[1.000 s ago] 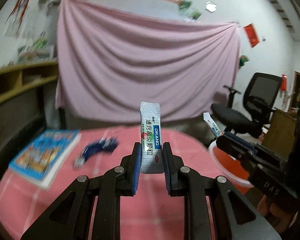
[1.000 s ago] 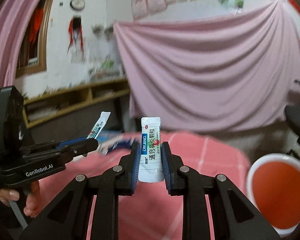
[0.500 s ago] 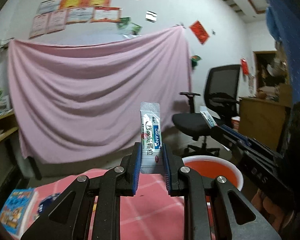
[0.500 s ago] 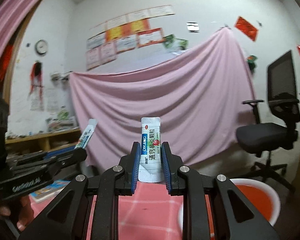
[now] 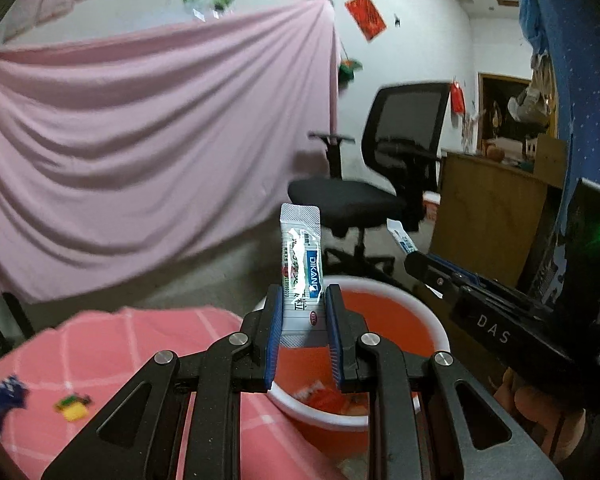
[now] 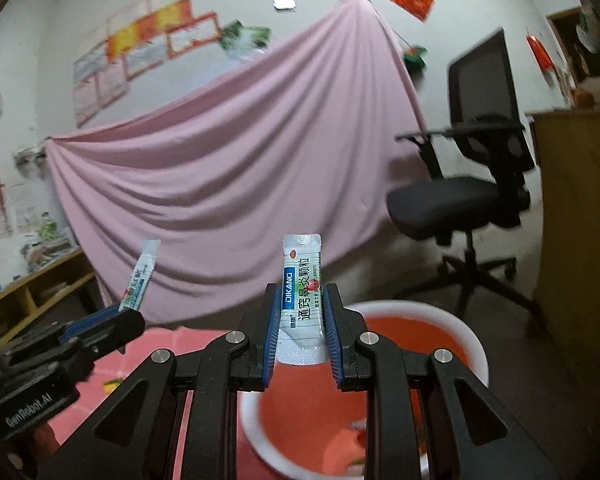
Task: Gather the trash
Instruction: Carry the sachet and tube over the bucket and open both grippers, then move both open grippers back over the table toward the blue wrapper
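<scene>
Moved: we find both grippers swung from over the desk (image 5: 112,344) to above the basin (image 5: 420,312).
Left gripper (image 5: 303,320): clamped on a sachet (image 5: 301,264).
Right gripper (image 6: 300,328): clamped on a second sachet (image 6: 302,292), upright.

Left gripper (image 5: 302,334): black linkage arms, silver screws, blue ribbed pads.
Right gripper (image 6: 302,334): same build; "DAS" marking.

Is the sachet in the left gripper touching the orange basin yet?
Apart. In the left wrist view the sachet stands upright, clamped in the left gripper, held in the air above the orange basin, its rim beyond it.
</scene>
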The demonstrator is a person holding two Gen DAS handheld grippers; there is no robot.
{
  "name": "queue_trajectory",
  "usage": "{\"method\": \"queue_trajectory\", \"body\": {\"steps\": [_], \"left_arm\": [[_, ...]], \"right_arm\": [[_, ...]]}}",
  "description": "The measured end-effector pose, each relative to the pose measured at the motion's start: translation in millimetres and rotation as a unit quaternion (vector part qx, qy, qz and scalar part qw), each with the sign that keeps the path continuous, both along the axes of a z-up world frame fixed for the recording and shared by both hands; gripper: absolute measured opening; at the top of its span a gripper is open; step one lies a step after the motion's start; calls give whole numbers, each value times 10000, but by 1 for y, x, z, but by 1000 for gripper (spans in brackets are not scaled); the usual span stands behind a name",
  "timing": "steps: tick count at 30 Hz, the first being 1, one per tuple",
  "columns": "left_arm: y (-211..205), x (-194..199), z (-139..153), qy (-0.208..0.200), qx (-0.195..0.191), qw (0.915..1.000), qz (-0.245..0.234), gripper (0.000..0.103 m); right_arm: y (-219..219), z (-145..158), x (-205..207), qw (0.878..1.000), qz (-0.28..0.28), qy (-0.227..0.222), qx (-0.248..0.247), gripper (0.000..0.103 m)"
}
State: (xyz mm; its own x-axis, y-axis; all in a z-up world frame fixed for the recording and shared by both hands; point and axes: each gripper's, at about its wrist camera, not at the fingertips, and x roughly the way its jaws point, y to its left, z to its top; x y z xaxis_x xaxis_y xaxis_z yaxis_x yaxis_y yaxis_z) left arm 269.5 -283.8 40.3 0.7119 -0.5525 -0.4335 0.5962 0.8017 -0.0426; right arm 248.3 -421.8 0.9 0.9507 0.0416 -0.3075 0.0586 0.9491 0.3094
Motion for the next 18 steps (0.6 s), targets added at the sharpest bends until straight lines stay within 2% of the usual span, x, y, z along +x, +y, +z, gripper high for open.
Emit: {"method": "queue_trajectory", "body": {"steps": [6,9,10,13,15,18], "left_arm": [[-25,33,-17,915,56,9957,-92,18],[-32,45,-20,1214,-49,9925,-121,18],[-32,47,-20,1264,-54,9919,-118,19],[-31,51,-22,1385,-53,9903,-13,40],[-26,52,-21,1465,-204,9890,-6,40],[-18,52,-20,1496,-223,9884,121,40]], "right_arm": [[-11,-18,10,9979,-68,584,281,20],[-16,-24,13,9962,-70,788,359,20],[-16,-24,14,9959,-69,828,370,20],[-16,-27,16,9946,-71,960,387,21],[-16,-28,16,9941,-71,1000,404,24],[-16,-28,16,9940,-61,1016,395,30]]}}
